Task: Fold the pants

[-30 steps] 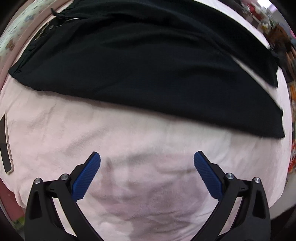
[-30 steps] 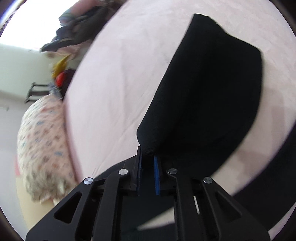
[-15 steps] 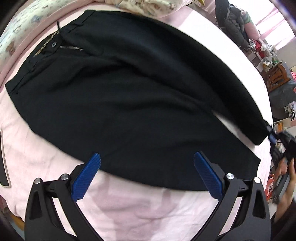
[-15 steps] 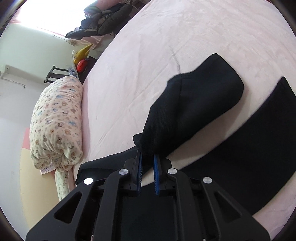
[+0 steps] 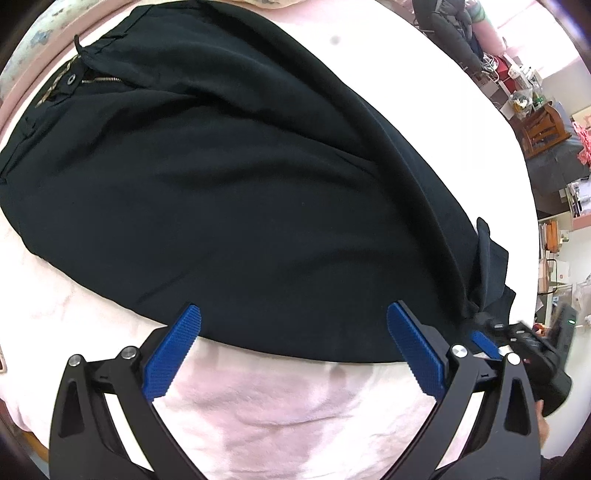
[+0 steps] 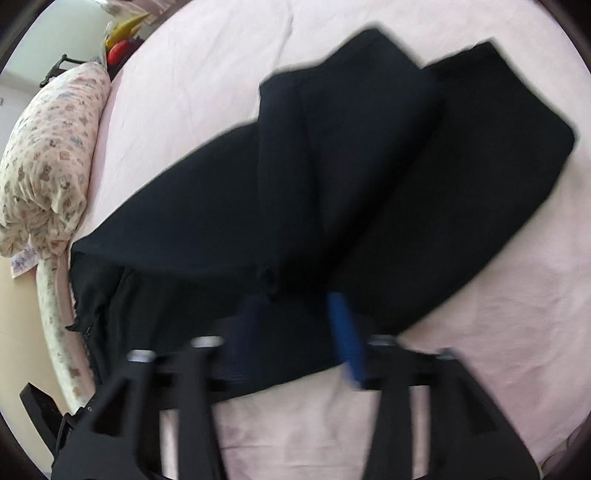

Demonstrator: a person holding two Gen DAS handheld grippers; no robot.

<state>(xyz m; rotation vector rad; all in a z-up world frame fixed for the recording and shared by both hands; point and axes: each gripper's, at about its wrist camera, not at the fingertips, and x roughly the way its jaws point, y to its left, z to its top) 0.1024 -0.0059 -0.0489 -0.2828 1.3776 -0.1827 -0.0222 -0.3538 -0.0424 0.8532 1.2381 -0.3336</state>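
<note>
Black pants (image 5: 229, 192) lie across a pink bed sheet (image 5: 295, 424), with the zipper and waistband (image 5: 74, 79) at the upper left. My left gripper (image 5: 293, 332) hangs open over the pants' near edge, and nothing sits between its blue pads. One pant leg (image 6: 343, 155) is folded over the other. My right gripper (image 6: 295, 332), blurred, has its jaws opening. The leg's hem corner (image 6: 267, 280) lies just beyond the gap, and the pads are no longer pressed on it. The left wrist view shows the right gripper (image 5: 480, 332) at the bunched hem.
A patterned pillow (image 6: 48, 162) lies along the bed's edge at the left. Dark clothes (image 5: 454, 33) and cluttered furniture (image 5: 546, 125) stand beyond the bed. A person's hand (image 5: 541, 424) holds the right gripper. Bare pink sheet spreads below the pants.
The right gripper carried the leg hem across onto the other leg, then its shut jaws parted. The left gripper, still open, moved from bare sheet to the pants' near edge.
</note>
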